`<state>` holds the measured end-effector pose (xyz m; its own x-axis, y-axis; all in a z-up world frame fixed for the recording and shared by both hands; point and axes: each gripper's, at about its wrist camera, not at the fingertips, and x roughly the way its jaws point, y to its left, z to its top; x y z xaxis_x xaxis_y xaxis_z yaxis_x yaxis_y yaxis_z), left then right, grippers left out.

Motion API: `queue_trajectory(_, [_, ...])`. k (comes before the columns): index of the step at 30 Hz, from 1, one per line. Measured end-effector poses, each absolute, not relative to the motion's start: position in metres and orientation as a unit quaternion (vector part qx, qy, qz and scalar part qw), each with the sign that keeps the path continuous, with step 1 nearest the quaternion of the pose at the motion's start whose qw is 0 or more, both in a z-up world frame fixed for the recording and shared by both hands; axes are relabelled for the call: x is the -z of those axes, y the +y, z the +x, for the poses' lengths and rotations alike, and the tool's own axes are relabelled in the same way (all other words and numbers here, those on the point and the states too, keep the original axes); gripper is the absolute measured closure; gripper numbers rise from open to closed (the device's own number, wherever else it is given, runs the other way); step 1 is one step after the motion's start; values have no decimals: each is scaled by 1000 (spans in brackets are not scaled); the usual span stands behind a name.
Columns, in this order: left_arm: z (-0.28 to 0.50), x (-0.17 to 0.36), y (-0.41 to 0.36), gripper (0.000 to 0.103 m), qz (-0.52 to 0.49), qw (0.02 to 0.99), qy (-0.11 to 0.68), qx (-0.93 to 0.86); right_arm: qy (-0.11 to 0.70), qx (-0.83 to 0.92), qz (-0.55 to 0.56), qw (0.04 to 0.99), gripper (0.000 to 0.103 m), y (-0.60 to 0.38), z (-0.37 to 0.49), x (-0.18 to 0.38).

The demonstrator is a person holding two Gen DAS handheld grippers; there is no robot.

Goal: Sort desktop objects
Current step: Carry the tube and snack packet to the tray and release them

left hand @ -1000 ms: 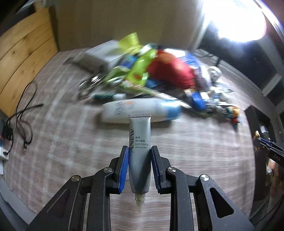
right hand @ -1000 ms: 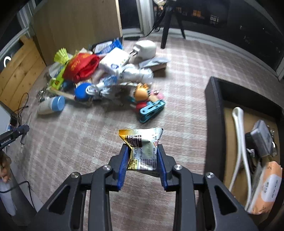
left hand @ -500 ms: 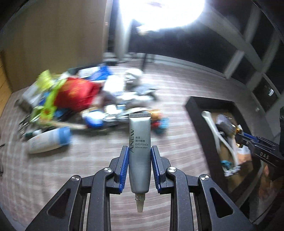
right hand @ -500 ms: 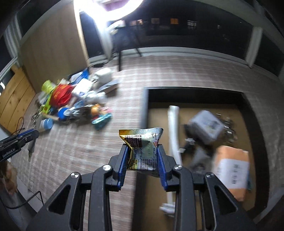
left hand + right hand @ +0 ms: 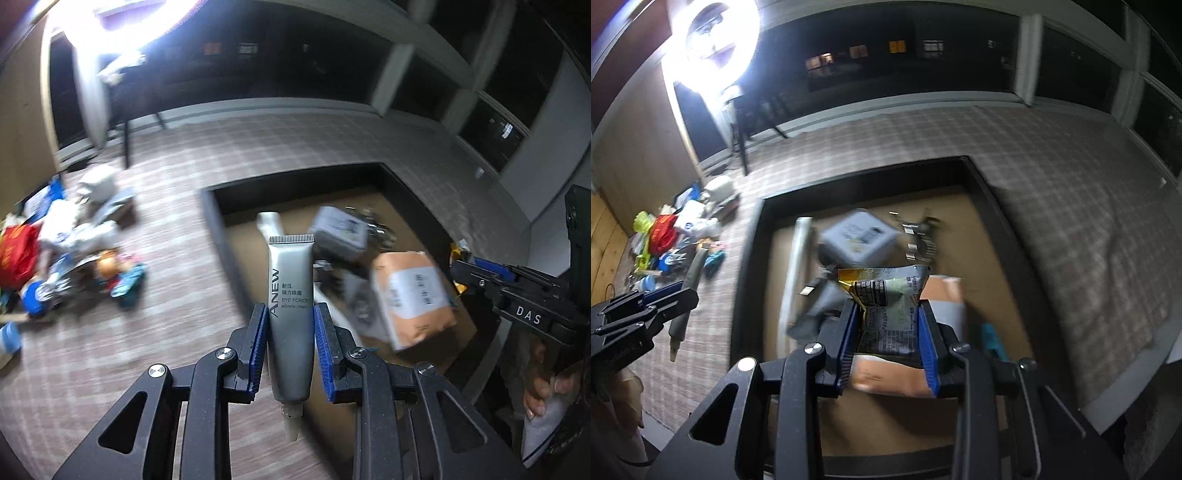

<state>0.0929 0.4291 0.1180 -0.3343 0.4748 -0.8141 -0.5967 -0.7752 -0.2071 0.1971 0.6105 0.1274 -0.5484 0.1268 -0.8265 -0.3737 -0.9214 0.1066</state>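
My left gripper (image 5: 290,354) is shut on a silver ANEW eye-cream tube (image 5: 290,314), held upright over the left rim of a black tray (image 5: 218,236). My right gripper (image 5: 888,347) is shut on a crinkled snack packet (image 5: 888,295) and hovers above the tray's brown floor (image 5: 982,236). The tray holds an orange packet (image 5: 413,295), a grey box (image 5: 858,240), a white shoehorn-like stick (image 5: 794,273) and small metal bits (image 5: 919,240). The left gripper with its tube also shows in the right wrist view (image 5: 646,314).
A pile of mixed objects (image 5: 55,251) lies on the checked cloth left of the tray, with a red bag (image 5: 663,232) and blue clips. A bright ring light (image 5: 709,44) on a stand is behind. The right gripper's body (image 5: 528,295) shows at the right.
Both grippers have swung right, away from the pile and toward the tray. The right one is now above the tray's inside; the left one has reached its left rim. Both loads stay held.
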Motion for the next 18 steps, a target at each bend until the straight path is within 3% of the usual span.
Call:
queue_trajectory(10, [114, -113, 498, 79, -475, 366, 99, -794, 150, -860, -459, 165, 72, 652, 217, -118])
queue_trajectory(12, [116, -112, 505, 74, -478, 362, 107, -793, 151, -860, -460, 159, 69, 654, 219, -118])
queue_trajectory(14, [118, -112, 509, 60, -481, 360, 107, -792, 147, -861, -459, 164, 56, 657, 221, -119])
queue_trajectory(16, [118, -112, 509, 59, -480, 358, 108, -793, 145, -864, -453, 166, 49, 658, 222, -121])
queue_trajectory(18, [118, -112, 508, 59, -481, 354, 109, -795, 145, -865, -452, 164, 48, 660, 221, -123])
